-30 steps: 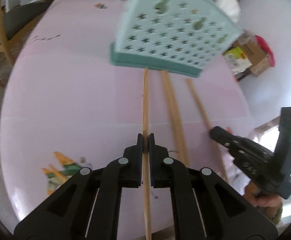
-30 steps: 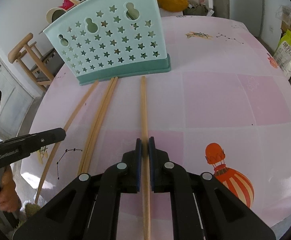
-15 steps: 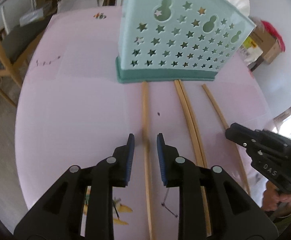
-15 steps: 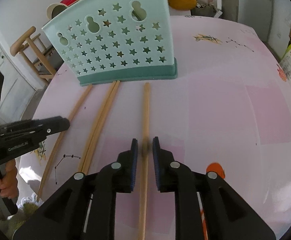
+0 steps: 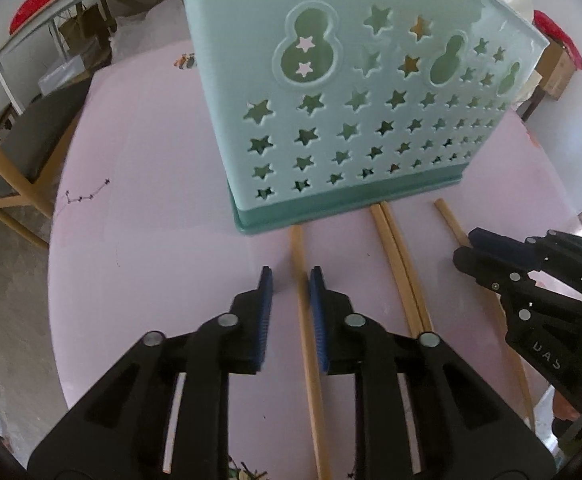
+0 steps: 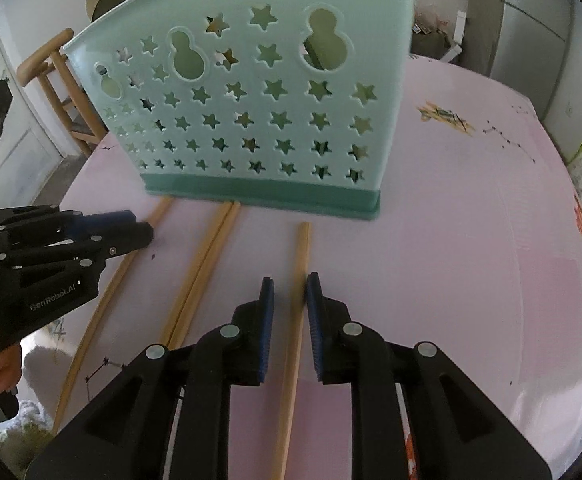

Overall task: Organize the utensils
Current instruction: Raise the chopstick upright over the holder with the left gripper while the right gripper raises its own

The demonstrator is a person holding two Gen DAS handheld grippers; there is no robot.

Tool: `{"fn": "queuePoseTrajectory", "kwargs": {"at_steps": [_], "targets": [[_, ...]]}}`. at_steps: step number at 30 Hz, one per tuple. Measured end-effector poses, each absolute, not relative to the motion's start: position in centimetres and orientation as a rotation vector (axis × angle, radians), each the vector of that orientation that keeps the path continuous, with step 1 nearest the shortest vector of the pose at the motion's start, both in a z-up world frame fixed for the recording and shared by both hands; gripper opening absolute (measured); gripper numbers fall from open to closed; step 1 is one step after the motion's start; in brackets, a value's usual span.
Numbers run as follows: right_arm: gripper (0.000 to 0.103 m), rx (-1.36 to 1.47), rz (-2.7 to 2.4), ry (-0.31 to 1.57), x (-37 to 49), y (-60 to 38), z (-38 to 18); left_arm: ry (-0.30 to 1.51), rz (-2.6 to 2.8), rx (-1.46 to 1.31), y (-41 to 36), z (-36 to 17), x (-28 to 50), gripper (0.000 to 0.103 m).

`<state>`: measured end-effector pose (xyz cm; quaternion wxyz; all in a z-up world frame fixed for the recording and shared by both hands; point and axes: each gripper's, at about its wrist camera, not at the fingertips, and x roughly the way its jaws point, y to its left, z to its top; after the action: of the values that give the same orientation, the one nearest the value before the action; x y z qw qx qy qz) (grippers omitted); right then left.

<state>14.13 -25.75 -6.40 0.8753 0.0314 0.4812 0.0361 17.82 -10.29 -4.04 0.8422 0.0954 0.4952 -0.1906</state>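
Both wrist views look forward and down along their gripper fingers, close over the pink surface (image 5: 151, 240). Each faces the teal utensil holder (image 5: 355, 120) from opposite sides of centre; they share it and the chopsticks (image 6: 203, 272).

Left gripper (image 5: 290, 280) with jaws parted around a lone chopstick (image 5: 307, 320) lying just before the teal star-cut utensil basket (image 5: 351, 120), paired chopsticks (image 5: 403, 268) right of it, right gripper (image 5: 465, 248) beyond, on pink table (image 5: 151, 220)

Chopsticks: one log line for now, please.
left gripper open, straddling leftmost chopstick | right gripper open, straddling rightmost chopstick | chopstick pair lying between | utensil holder upright
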Motion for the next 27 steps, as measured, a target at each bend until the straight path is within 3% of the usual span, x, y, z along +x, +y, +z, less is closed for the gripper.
{"fn": "queuePoseTrajectory", "kwargs": {"at_steps": [4, 6, 16, 27], "targets": [[0.015, 0.062, 0.065, 0.986, 14.5, -25.6, -6.4, 1.034, -0.379, 0.183, -10.2, -4.0, 18.1, 0.006], [0.008, 0.077, 0.06, 0.982, 14.7, -25.7, -6.4, 1.035, -0.375, 0.168, -10.0, -4.0, 18.4, 0.005], [0.007, 0.176, 0.078, 0.958, 13.9, -27.1, -5.3, 1.011, -0.375, 0.077, -8.6, -3.0, 18.3, 0.005], [0.007, 0.33, 0.111, 0.749, 10.5, -29.8, 1.5, 0.883, -0.506, -0.153, -3.5, 3.4, 15.7, 0.005]]}}
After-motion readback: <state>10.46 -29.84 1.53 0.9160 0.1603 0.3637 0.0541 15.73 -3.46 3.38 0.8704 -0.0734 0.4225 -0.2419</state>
